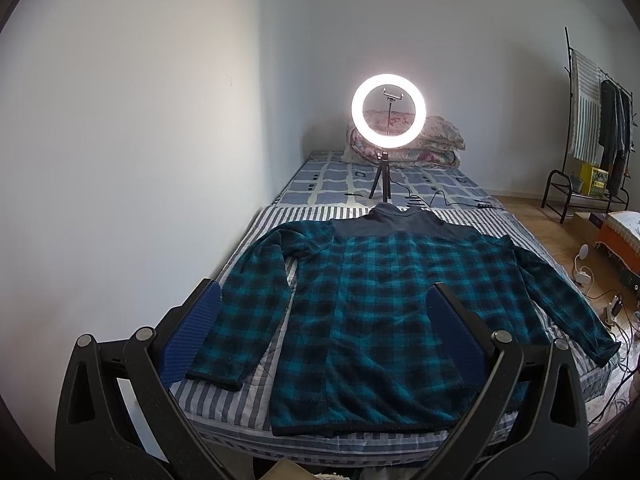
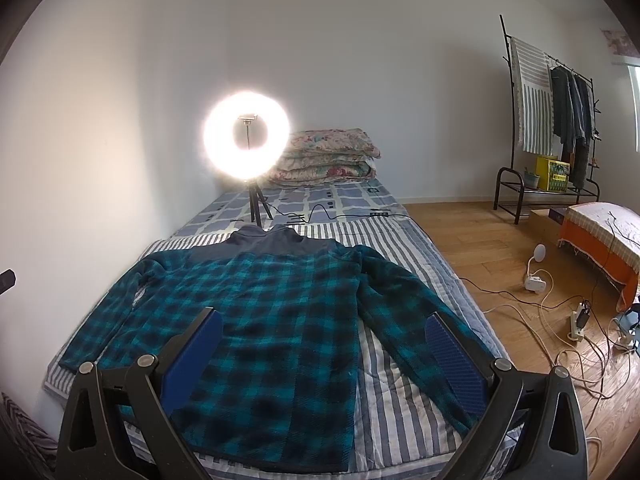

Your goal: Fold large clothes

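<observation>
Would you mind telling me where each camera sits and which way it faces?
Left wrist: on the left gripper, above the bed's foot, facing the jacket; open fingers show.
Right wrist: on the right gripper, further right, facing the jacket and floor; open fingers show.
Shared: jacket, ring light, rack.

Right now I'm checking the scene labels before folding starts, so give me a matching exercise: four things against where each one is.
Things:
1. plaid jacket
2. ring light
3. folded quilt
4. clothes rack

Places:
A. stacked at the far end of the bed
B. on the floor by the far wall
C. spread flat on the striped cover
D. on a tripod on the bed

Pairs: 1-C, 2-D, 3-A, 4-B
</observation>
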{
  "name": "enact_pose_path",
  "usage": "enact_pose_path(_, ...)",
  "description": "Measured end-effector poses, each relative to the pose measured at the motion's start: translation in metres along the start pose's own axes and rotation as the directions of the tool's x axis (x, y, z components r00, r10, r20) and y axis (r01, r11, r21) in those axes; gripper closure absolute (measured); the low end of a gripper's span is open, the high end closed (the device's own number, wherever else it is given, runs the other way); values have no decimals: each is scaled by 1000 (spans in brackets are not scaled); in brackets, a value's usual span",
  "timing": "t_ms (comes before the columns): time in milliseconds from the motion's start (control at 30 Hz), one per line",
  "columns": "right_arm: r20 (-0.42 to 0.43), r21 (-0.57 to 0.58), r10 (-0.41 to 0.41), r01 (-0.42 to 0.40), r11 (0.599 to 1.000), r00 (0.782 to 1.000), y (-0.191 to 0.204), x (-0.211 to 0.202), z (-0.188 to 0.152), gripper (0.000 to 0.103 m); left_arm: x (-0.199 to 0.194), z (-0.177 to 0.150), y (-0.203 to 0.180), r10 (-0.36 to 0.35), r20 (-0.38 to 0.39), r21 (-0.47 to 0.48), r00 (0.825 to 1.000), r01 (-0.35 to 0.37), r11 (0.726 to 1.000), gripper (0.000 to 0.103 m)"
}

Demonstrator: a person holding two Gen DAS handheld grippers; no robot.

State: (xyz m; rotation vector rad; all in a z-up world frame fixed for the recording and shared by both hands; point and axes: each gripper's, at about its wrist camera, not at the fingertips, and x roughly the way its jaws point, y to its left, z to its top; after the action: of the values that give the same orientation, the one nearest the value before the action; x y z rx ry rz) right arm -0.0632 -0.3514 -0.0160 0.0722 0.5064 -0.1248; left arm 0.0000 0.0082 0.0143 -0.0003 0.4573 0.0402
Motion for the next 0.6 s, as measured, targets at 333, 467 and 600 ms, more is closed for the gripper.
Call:
enact_pose_path(333,0,-3,0,0,1000,1000,1,0,0,0,-1,-2,0,0,2,0,1000,0,1000,0)
enact_pose_path(467,-1,-3,0,0,1000,1000,1,0,0,0,-1,-1,-1,-1,2,3,1000,0,1000,0)
enact_pose_path(600,1,-4,0,0,1000,1000,1,0,0,0,-1,-2,0,2,3,0,1000,-2,1000,0)
